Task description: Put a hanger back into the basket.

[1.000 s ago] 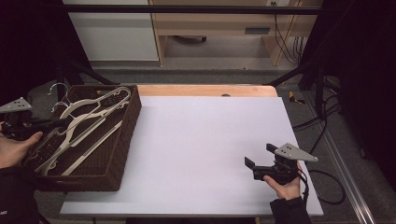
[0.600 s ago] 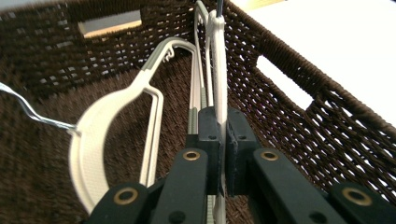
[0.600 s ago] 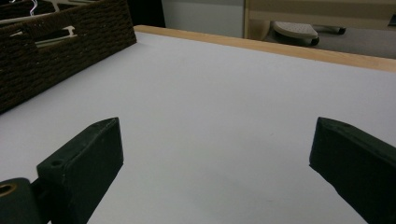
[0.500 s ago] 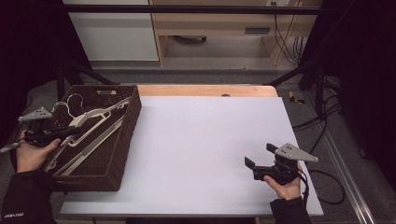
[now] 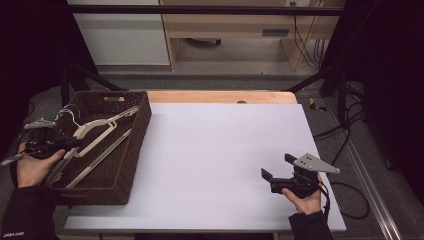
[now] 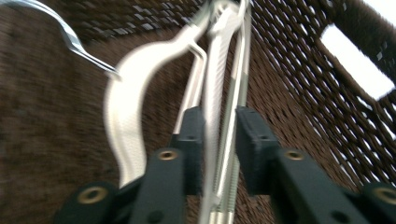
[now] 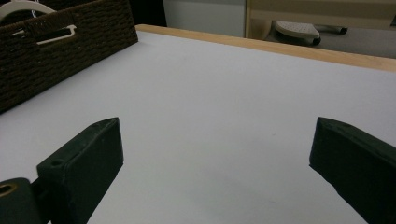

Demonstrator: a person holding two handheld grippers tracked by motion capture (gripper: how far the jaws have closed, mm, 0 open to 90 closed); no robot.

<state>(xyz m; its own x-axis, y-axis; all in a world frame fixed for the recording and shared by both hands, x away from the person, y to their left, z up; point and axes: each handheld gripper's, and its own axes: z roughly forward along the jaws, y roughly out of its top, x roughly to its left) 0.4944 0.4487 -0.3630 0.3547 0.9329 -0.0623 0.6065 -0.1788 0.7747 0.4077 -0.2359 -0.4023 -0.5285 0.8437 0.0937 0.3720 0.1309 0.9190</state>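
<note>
High view: the left tongs [image 5: 67, 145] reach into the woven basket [image 5: 135, 145] at the bench's [image 5: 220, 145] left edge, among white hangers [image 5: 95, 131]. Left gripper view: the jaws pinch a hanger bar [image 6: 215, 116]. Right gripper view: the right tongs [image 7: 215, 154] gape wide over bare bench.

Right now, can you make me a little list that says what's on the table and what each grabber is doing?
table: white top, mostly bare
basket: dark woven basket at the table's left edge
in basket: pale hangers lying inside
left gripper: over the basket, jaws closed on a hanger's thin bars
right gripper: near the table's front right, jaws wide apart, holding nothing
hands: one hand on each gripper
</note>
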